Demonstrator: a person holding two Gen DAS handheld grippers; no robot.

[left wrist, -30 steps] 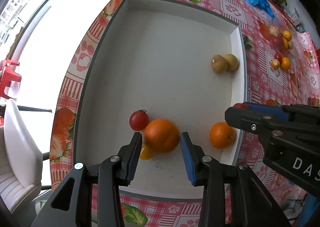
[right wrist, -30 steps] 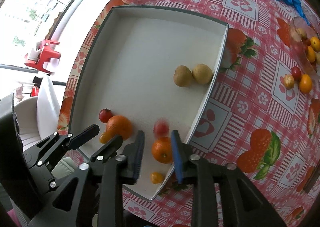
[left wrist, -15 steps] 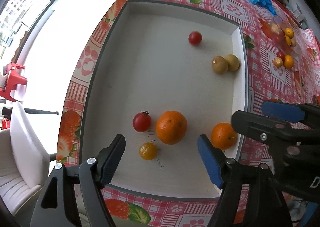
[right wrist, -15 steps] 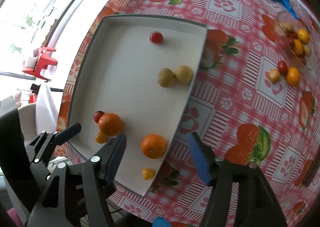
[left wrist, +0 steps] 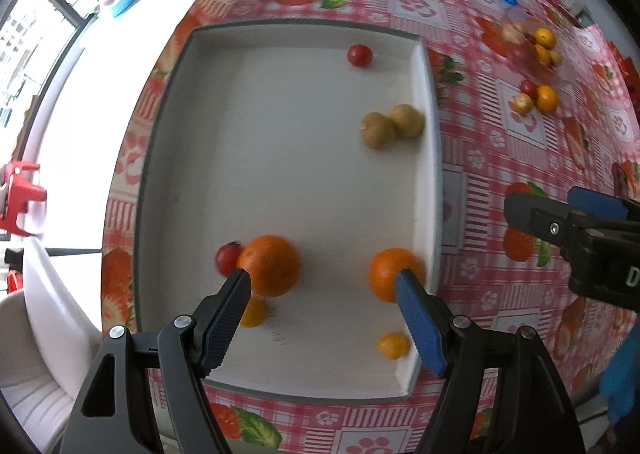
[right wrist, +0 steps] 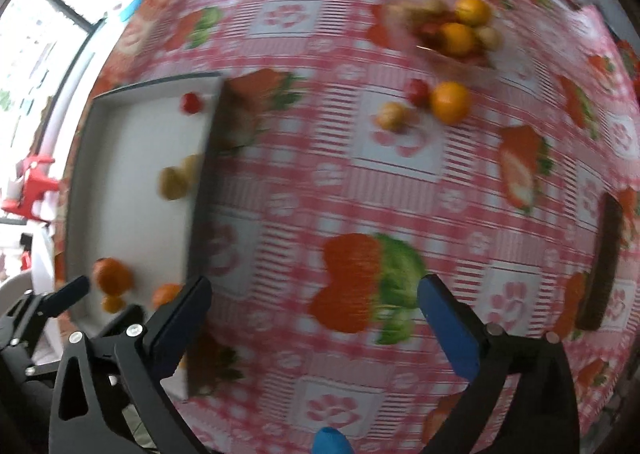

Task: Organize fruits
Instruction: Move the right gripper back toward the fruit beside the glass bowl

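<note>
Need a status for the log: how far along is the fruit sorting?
Partly done. The tray holds two oranges, two kiwis, two tomatoes and two small yellow fruits. Both tongs, left and right, are open and empty. Left: three loose fruits on the cloth and the bowl.

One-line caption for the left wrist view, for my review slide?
Open left claw above a white tray holding oranges, tomatoes and kiwis on a strawberry tablecloth.

The black left gripper pointed down, jaws parted; the black right gripper, at its 3 o'clock, had just spread wide, empty.
</note>
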